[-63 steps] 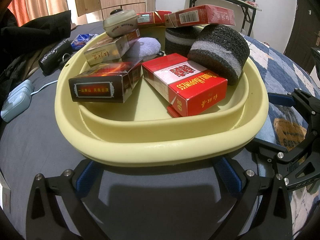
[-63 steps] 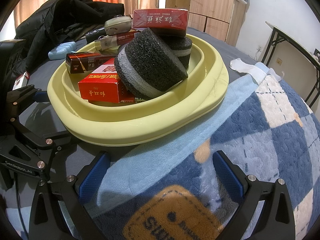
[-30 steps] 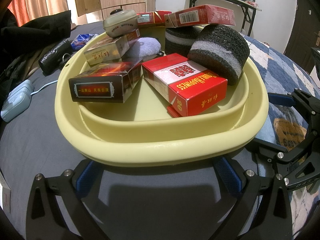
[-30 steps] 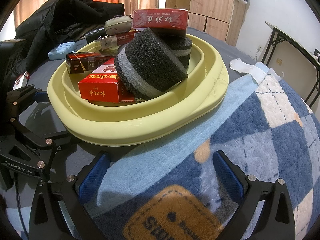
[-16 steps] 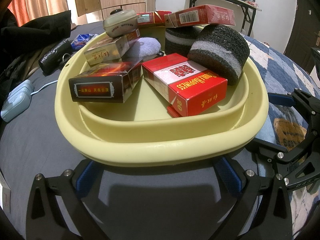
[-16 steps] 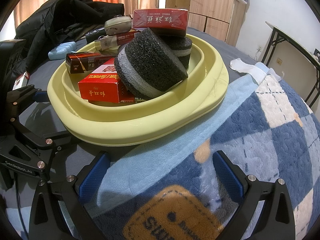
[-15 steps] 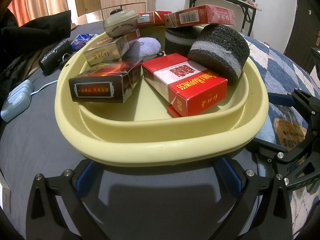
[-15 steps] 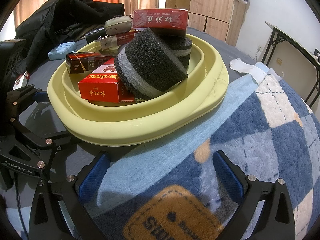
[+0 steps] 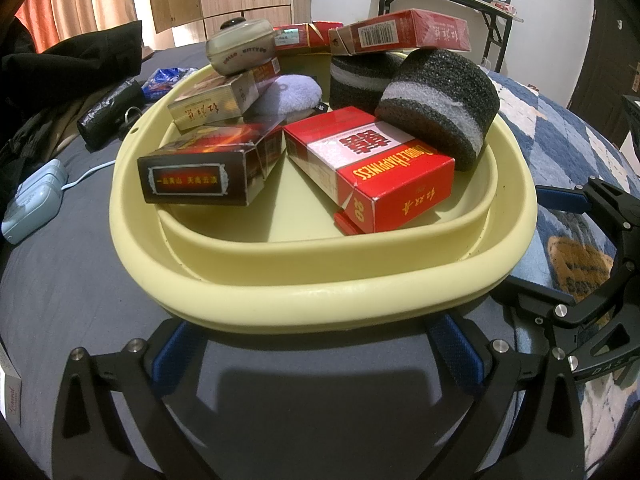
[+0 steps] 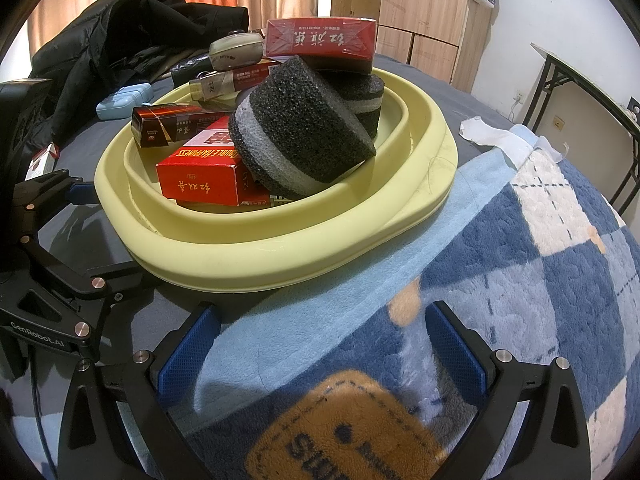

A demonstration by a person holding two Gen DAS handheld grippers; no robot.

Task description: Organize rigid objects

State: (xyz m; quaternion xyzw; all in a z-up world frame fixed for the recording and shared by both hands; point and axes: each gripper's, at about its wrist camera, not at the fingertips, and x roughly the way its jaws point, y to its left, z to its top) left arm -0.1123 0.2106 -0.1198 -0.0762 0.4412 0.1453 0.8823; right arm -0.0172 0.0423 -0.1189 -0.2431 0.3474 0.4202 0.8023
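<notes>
Well: yellow basin (image 9: 320,304) on bed, piled with light stiff red box (image 9: 372,172), squashy foam block (image 9: 440,100). Take boxes across flat sides. Left gripper (image 9: 316,354), right gripper (image 10: 320,344): fingers apart, empty.

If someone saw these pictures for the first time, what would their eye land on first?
Probably the pale yellow basin, piled with boxes, straight ahead of the open left gripper. In it, the red Double Happiness box lies near the front, with a black-and-grey foam block leaning on its far end.
</notes>
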